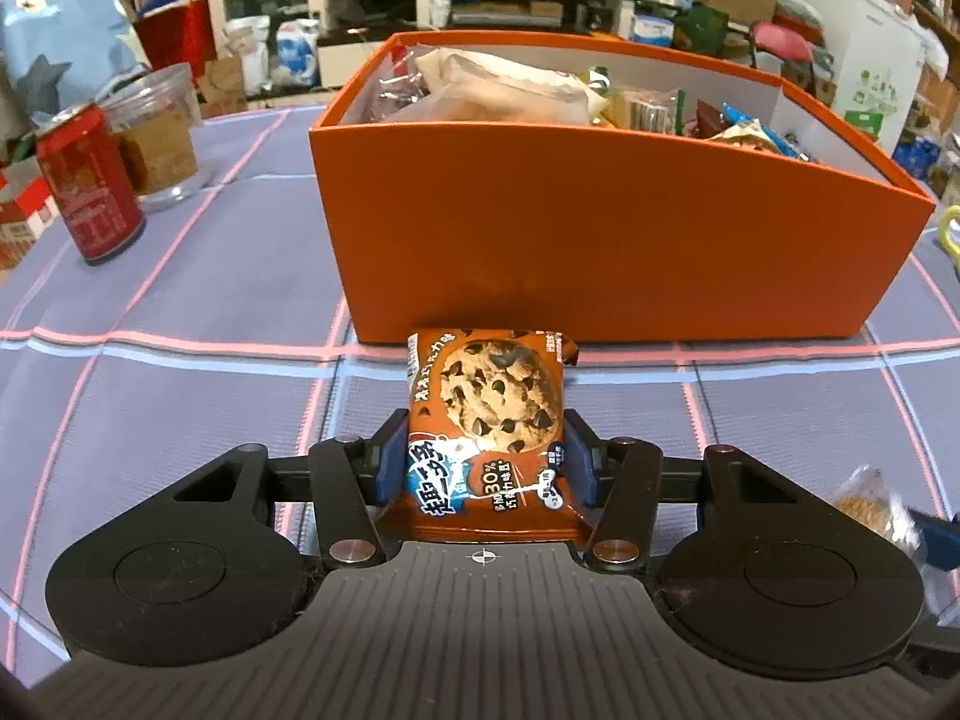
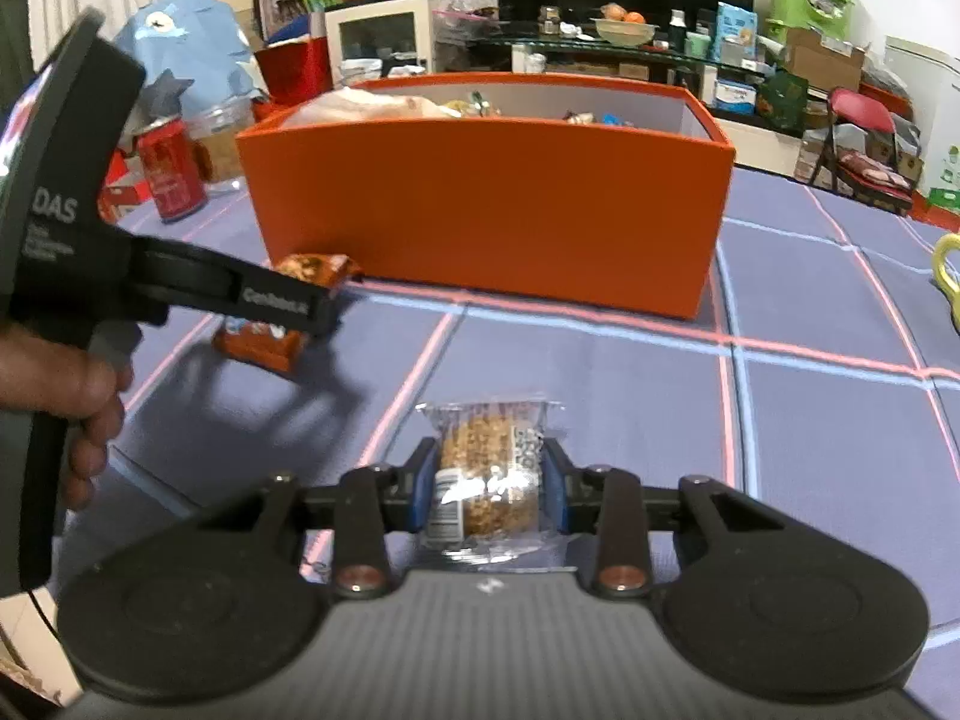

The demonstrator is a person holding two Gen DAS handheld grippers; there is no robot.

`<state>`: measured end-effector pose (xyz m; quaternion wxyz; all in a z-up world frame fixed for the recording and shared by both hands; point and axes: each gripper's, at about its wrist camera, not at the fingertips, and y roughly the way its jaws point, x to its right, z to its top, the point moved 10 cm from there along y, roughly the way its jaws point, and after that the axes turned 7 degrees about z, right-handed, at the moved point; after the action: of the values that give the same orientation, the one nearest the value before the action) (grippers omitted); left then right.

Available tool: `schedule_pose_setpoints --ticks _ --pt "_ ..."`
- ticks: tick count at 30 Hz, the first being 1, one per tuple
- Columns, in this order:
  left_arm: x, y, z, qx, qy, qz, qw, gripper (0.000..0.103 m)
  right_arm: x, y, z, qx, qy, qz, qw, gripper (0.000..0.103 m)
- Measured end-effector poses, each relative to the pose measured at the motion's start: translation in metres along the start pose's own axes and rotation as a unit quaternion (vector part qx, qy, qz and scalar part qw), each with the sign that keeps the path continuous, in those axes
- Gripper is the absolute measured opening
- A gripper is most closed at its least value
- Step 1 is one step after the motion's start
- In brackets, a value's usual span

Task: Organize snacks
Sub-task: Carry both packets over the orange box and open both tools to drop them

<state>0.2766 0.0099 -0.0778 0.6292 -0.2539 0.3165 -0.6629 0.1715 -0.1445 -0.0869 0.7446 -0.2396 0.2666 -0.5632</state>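
An orange box [image 1: 600, 228] holding several snack packets stands on the checked tablecloth; it also shows in the right wrist view [image 2: 480, 210]. My left gripper [image 1: 485, 456] is shut on a brown chocolate-chip cookie packet [image 1: 489, 420], held just in front of the box's near wall. From the right wrist view the left gripper [image 2: 288, 306] with that packet [image 2: 312, 270] is at the left. My right gripper [image 2: 489, 483] is shut on a clear-wrapped grain bar [image 2: 489, 468], above the cloth and short of the box. The bar also shows at the right edge of the left wrist view [image 1: 870, 507].
A red drink can [image 1: 90, 180] and a clear plastic jar [image 1: 159, 138] stand left of the box. A yellow object [image 2: 945, 267] lies at the table's right edge. Shelves, boxes and a red chair [image 2: 858, 114] fill the room behind.
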Motion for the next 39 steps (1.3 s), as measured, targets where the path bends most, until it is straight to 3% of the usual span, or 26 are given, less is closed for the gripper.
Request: schedule_pose_setpoints --ticks 7,16,25,33,39 --pt "0.001 -0.021 0.009 0.024 0.013 0.020 0.9994 0.023 -0.005 -0.016 0.018 0.032 -0.021 -0.005 0.999 0.036" --pt "0.015 -0.046 0.014 0.038 0.028 0.012 0.9988 0.023 -0.006 -0.026 0.026 0.047 -0.025 -0.006 0.999 0.036" --pt "0.004 -0.069 0.022 0.053 0.025 0.036 0.9976 0.023 -0.006 -0.036 0.029 0.057 -0.021 -0.002 0.998 0.036" --pt "-0.005 -0.094 0.037 0.077 -0.001 0.024 0.9968 0.023 -0.006 -0.055 0.038 0.076 -0.014 0.003 0.997 0.036" --pt "-0.008 -0.104 0.073 0.102 -0.028 0.010 0.9943 0.023 -0.001 -0.080 0.086 0.115 -0.017 0.004 0.993 0.036"
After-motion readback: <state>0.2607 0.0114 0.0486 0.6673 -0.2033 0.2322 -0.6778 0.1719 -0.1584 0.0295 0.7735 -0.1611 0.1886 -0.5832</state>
